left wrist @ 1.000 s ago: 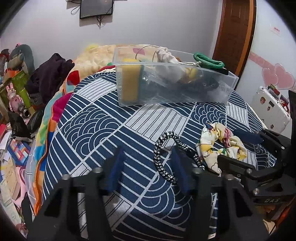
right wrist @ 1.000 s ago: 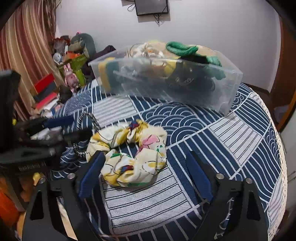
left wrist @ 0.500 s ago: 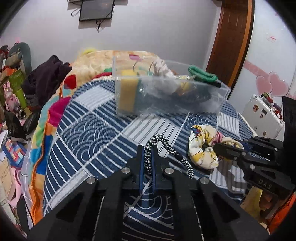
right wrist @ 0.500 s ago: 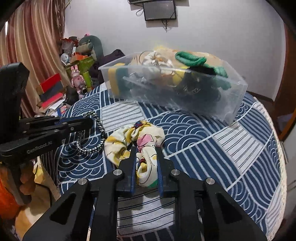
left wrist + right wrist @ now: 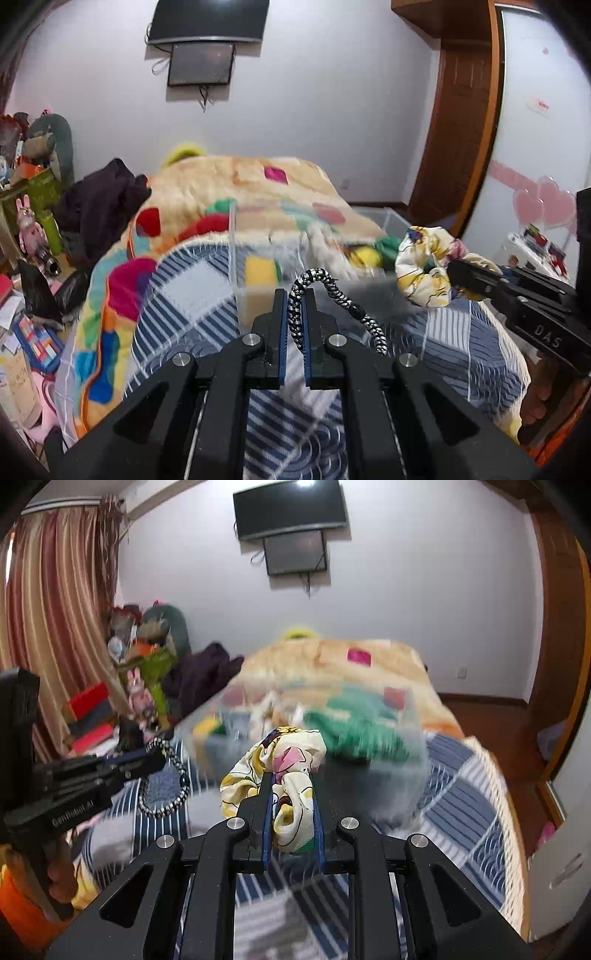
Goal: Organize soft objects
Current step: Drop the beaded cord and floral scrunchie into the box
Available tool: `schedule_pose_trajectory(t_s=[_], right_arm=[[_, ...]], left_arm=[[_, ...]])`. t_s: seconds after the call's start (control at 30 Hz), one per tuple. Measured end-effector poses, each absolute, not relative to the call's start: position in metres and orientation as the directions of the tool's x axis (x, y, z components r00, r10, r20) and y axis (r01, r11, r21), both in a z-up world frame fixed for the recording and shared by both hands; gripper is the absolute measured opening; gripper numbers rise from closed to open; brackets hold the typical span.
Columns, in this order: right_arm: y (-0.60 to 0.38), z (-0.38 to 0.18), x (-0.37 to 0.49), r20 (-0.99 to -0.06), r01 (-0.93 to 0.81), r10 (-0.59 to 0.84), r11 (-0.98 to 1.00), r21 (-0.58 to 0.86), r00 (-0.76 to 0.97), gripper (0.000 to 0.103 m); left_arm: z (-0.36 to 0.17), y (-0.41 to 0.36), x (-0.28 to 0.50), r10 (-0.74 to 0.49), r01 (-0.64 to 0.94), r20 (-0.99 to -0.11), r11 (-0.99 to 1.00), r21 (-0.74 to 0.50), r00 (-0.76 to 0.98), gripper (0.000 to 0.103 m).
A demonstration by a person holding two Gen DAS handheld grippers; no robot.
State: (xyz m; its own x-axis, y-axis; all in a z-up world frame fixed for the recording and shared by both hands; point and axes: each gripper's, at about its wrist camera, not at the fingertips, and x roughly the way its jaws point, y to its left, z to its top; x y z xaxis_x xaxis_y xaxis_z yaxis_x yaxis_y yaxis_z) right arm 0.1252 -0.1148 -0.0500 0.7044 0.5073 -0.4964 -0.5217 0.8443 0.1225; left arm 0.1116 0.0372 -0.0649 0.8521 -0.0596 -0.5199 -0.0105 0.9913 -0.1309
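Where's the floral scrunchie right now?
The floral scrunchie is pinched in the right claw, lifted off the bed, in front of the clear bin. In the left wrist view it hangs at right, beside the braided cord.

I'm in a home bedroom: a bed [image 5: 192, 295] under a blue patterned cover and a colourful blanket [image 5: 236, 192], a television [image 5: 291, 507] on the wall, striped curtains [image 5: 48, 627], toys and boxes [image 5: 144, 657] heaped in the corner, and a wooden door frame [image 5: 461, 110].
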Motion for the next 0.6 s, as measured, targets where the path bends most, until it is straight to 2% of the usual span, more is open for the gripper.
schedule_pose_trajectory(t_s=[0.3,0.6], right_arm=[[-0.104,-0.029,0.144,-0.437,-0.477,0.467,0.874,0.094,0.769,0.016],[-0.081,-0.06,0.174,-0.528,-0.472,0.441,0.878,0.083,0.726,0.016]], left_arm=[[-0.052,0.04,0.158,0.0,-0.058,-0.491,0.993,-0.102,0.871,0.006],[-0.074,0.043,0.197,-0.004,-0.074,-0.566,0.991,-0.115,0.824,0.006]])
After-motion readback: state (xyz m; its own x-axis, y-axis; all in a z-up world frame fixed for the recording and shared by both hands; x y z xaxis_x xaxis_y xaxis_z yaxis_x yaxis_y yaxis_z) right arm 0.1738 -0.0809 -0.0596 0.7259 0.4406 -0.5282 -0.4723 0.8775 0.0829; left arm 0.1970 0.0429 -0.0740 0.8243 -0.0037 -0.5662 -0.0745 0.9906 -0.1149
